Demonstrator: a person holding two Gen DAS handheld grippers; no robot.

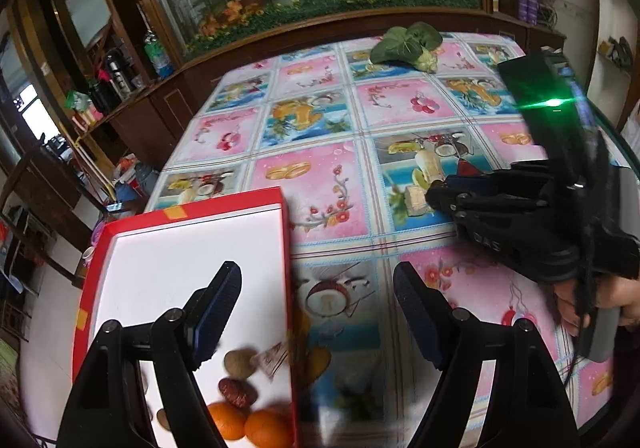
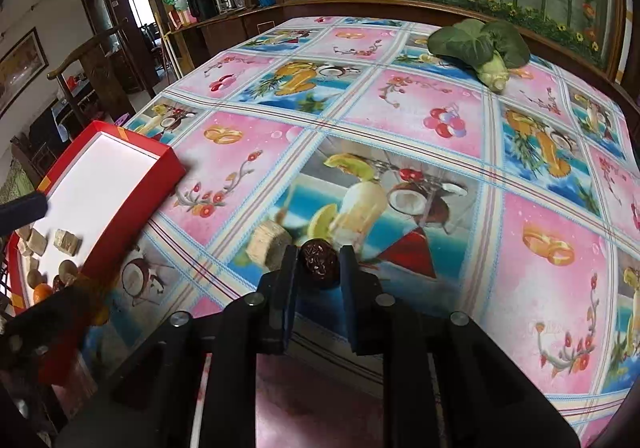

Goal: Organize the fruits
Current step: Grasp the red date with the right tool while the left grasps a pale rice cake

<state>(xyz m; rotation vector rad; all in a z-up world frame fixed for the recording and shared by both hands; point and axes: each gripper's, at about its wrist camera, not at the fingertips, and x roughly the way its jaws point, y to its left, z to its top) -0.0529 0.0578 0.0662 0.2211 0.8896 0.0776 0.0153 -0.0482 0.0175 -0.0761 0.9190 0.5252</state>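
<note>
A dark red date [image 2: 319, 263] sits between the tips of my right gripper [image 2: 318, 248], which is shut on it just above the tablecloth. A beige block [image 2: 268, 244] lies on the cloth touching the left side of that gripper; the left wrist view shows the same block [image 1: 416, 200] at the right gripper's [image 1: 434, 194] tip. The red box [image 1: 224, 204] with a white floor holds two oranges [image 1: 264, 430], a red date [image 1: 237, 392], a brown nut [image 1: 239, 363] and a wrapped sweet [image 1: 272, 360]. My left gripper [image 1: 318, 272] hangs open over the box's right wall, holding nothing.
A leafy green vegetable [image 1: 408, 44] lies at the far side of the table, also in the right wrist view [image 2: 480, 44]. The red box [image 2: 132, 192] stands at the table's left edge. A wooden cabinet with bottles and a glass panel borders the far side.
</note>
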